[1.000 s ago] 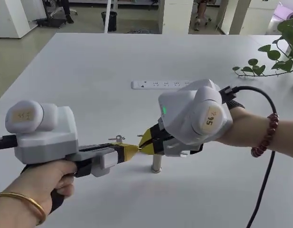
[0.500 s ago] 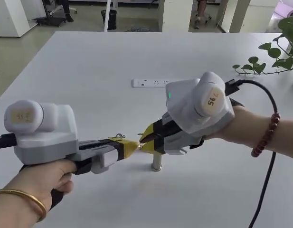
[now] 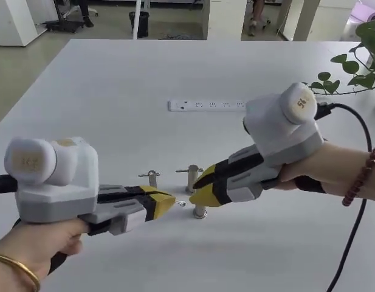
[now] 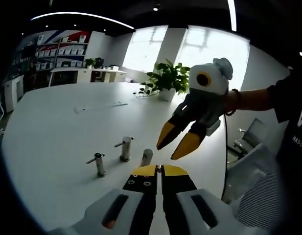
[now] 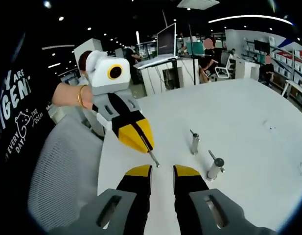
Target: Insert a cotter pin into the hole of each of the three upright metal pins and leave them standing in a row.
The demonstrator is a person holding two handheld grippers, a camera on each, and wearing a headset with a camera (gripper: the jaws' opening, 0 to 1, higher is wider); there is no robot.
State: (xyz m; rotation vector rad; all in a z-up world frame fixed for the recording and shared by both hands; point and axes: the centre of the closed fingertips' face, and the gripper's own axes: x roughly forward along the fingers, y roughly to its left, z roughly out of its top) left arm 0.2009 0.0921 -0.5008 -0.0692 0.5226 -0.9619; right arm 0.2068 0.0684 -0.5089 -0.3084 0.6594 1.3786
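Note:
Three upright metal pins stand on the white table. The far-left pin (image 3: 152, 178) and the middle pin (image 3: 192, 176) each carry a cotter pin through the top. The nearest pin (image 3: 200, 211) stands just below both grippers' tips, its top hidden. My left gripper (image 3: 172, 202) is shut on a thin cotter pin (image 3: 180, 203) that sticks out of its tips toward the nearest pin (image 4: 147, 157). Just right of that cotter pin (image 5: 153, 157), my right gripper (image 3: 198, 191) is open with nothing between its fingers (image 4: 186, 146).
A white power strip (image 3: 205, 106) lies further back on the table. A leafy plant (image 3: 351, 67) reaches in at the back right. A black cable (image 3: 351, 243) hangs from the right gripper over the table's right side.
The right gripper has rolled and drawn back to the right, its tips parting from the left gripper's tips. The left gripper still holds the cotter pin near the nearest upright pin.

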